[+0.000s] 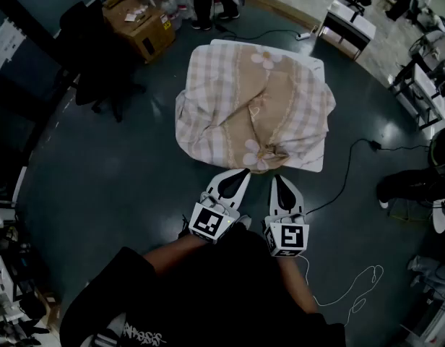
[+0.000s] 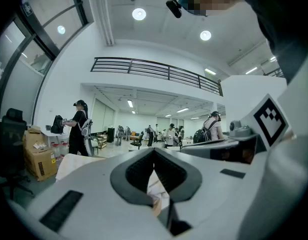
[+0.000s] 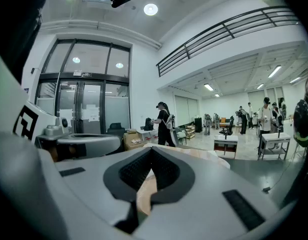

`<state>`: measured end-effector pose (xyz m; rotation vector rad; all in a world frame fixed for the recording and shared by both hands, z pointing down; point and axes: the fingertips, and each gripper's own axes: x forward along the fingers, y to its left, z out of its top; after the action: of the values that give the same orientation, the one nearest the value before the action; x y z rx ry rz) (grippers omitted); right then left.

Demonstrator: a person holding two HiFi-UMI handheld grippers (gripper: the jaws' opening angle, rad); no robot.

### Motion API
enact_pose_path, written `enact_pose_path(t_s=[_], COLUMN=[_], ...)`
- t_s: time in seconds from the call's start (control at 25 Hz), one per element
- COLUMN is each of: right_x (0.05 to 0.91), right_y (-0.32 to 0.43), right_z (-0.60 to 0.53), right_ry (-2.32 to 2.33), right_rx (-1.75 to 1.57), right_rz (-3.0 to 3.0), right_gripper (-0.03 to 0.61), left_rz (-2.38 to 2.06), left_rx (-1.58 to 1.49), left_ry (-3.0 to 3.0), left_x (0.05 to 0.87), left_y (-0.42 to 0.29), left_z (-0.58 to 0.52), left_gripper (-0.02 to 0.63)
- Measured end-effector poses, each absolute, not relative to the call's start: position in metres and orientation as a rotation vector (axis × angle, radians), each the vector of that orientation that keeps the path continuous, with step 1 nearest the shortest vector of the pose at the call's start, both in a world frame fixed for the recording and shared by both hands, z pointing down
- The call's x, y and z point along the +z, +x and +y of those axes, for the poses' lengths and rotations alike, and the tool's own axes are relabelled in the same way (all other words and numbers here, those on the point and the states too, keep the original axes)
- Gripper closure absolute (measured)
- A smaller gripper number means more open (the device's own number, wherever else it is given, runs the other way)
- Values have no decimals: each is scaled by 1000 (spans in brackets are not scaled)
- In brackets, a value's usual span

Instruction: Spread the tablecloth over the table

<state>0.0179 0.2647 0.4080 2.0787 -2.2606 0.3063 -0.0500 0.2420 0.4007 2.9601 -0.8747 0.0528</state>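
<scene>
Big hall with a dark floor [image 1: 121,172], and a small white table [image 1: 309,62] is sitting in the middle of it. The checked tablecloth [image 1: 255,110] is lying bunched up on top and drooping over the near side. The 2 grippers are working side by side there, the left gripper [image 1: 237,176] and the right gripper [image 1: 280,181] each pinching shut on the cloth's near edge

Large lab hall: mezzanine railing [image 2: 154,70], workbenches [image 1: 347,22], boxes [image 1: 139,27]
</scene>
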Motion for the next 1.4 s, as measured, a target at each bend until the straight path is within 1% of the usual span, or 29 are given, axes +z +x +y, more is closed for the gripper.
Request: enact_pose_path(t_s=[0.28, 0.56, 0.68, 0.8, 0.96, 1.2, 1.4], right_x=[432, 500, 534, 555, 563, 599, 657], right_y=[35, 69, 84, 99, 121, 162, 202], right_z=[271, 271, 269, 261, 241, 225, 215], right_ry=[2061, 2060, 2061, 2091, 2182, 2147, 2051], right_rx=[323, 570, 671, 717, 731, 782, 844], right_rz=[-2294, -2187, -2120, -2048, -1929, -1718, -1635], right_gripper=[561, 560, 558, 558, 558, 557, 524], left_rz=[-917, -913, -862, -765, -599, -320, -232], left_rx=[192, 331, 402, 445, 512, 557, 619], left_ry=[2988, 2860, 2837, 2834, 2844, 2839, 2830], left_x=[426, 480, 505, 527, 554, 595, 622], left_y=[-50, -74, -73, -60, -31, 25, 58], left_z=[238, 221, 211, 200, 184, 177, 171], left_gripper=[597, 595, 594, 594, 592, 592, 592])
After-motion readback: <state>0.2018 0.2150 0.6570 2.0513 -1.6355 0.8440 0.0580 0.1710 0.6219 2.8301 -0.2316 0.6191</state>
